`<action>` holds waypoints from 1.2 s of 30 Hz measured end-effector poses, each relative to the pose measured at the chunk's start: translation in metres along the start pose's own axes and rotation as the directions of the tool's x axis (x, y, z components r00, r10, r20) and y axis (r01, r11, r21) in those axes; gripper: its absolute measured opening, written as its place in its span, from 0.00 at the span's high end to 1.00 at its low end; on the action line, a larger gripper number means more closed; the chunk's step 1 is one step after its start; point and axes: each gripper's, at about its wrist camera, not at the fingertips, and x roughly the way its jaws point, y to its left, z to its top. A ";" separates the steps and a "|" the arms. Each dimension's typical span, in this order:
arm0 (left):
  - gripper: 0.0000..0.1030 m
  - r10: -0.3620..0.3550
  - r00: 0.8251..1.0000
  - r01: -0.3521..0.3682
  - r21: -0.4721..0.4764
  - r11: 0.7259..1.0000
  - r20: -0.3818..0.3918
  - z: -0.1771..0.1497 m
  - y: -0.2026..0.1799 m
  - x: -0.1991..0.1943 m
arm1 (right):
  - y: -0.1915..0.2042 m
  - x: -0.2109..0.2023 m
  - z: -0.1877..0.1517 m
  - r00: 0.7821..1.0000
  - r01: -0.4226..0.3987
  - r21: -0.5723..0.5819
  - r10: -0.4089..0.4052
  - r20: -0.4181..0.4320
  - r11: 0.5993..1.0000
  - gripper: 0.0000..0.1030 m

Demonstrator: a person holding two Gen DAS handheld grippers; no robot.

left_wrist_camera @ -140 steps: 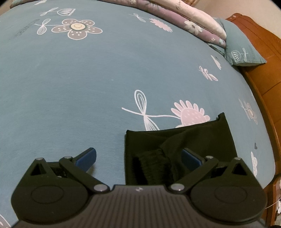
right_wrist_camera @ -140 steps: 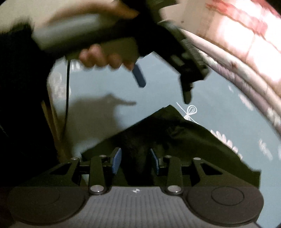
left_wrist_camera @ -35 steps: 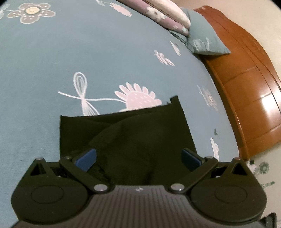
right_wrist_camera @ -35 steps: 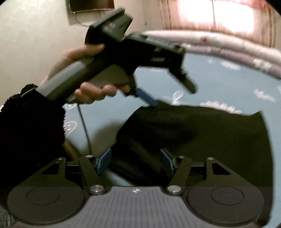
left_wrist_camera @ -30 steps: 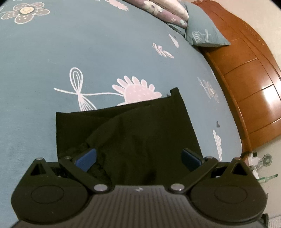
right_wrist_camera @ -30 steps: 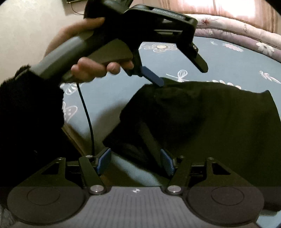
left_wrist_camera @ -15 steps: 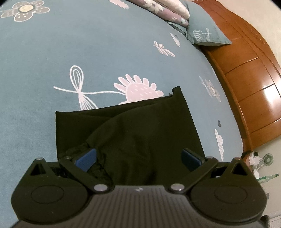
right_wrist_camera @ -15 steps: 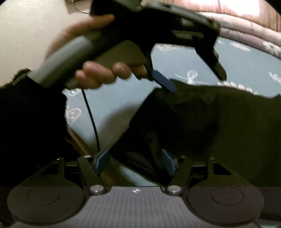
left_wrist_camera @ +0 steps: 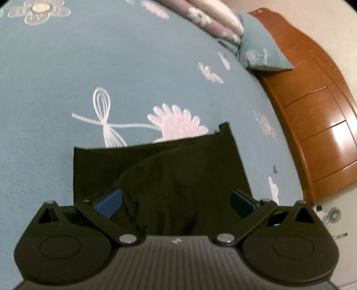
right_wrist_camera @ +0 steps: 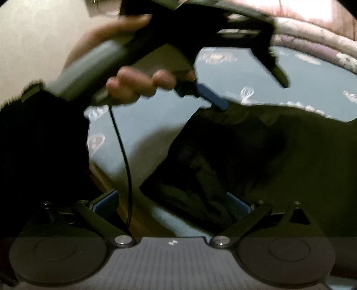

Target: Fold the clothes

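On the blue-green floral bedsheet [left_wrist_camera: 55, 93], near its right side, I log one black garment [left_wrist_camera: 183, 160], folded to a rough rectangle with a raised hump in the middle. Its far edge runs straight across a pink flower print [left_wrist_camera: 178, 125]; its left edge is a clean vertical line; its right edge slants toward the wooden bed frame [left_wrist_camera: 316, 125], with a strip of sheet between.

Left gripper [left_wrist_camera: 176, 200]: I hold it over the garment's near part, jaws spread wide, nothing between them. From the right wrist view its blue fingertip [right_wrist_camera: 213, 97] sits at the garment's upper fold; touching or not, I cannot tell.

Right gripper [right_wrist_camera: 171, 203]: jaws apart, at the garment's near corner.

Bare sheet lies left of and beyond the garment, up to the pillow [left_wrist_camera: 261, 55] and quilt [left_wrist_camera: 200, 13].
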 end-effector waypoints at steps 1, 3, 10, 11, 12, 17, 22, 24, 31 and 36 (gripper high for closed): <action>0.01 -0.003 1.000 0.003 0.000 1.000 0.010 0.000 0.000 -0.002 | -0.002 -0.004 0.001 1.000 0.001 0.005 -0.001 0.013 1.000 0.00; 0.01 -0.011 1.000 0.011 -0.002 1.000 0.024 0.001 0.000 -0.003 | -0.006 -0.014 0.001 0.999 0.008 0.014 -0.008 0.033 1.000 0.00; 0.01 -0.087 0.996 0.087 0.011 0.996 -0.018 0.003 -0.010 0.023 | -0.013 -0.025 -0.004 0.998 0.033 0.027 -0.034 0.049 0.999 0.00; 0.01 -0.079 0.997 0.079 0.016 0.997 -0.027 0.003 -0.011 0.028 | -0.013 -0.023 -0.003 0.998 0.034 0.027 -0.035 0.047 0.999 0.00; 0.01 -0.060 0.998 0.061 0.016 0.998 -0.035 0.004 -0.012 0.032 | -0.014 -0.021 -0.003 0.998 0.035 0.026 -0.036 0.047 0.999 0.00; 0.01 -0.044 0.999 0.044 -0.044 0.998 -0.008 0.007 0.002 0.039 | -0.015 -0.023 -0.002 0.996 0.064 0.016 -0.065 0.063 0.998 0.00; 0.01 0.081 0.993 -0.075 -0.078 0.994 0.084 0.009 0.008 0.021 | -0.019 -0.028 -0.003 0.994 0.083 0.026 -0.085 0.072 0.996 0.00; 0.01 0.051 0.995 -0.044 -0.085 0.995 0.082 0.008 0.009 0.016 | -0.021 -0.032 -0.004 0.993 0.083 0.034 -0.085 0.081 0.996 0.00; 0.01 -0.198 0.980 0.198 -0.008 0.980 0.021 0.002 -0.013 0.012 | -0.021 -0.026 -0.005 0.993 0.090 0.042 -0.093 0.074 0.995 0.00; 0.01 -0.231 0.965 0.240 0.069 0.968 -0.123 -0.007 -0.036 0.033 | -0.021 -0.024 -0.004 0.993 0.091 0.044 -0.094 0.067 0.995 0.00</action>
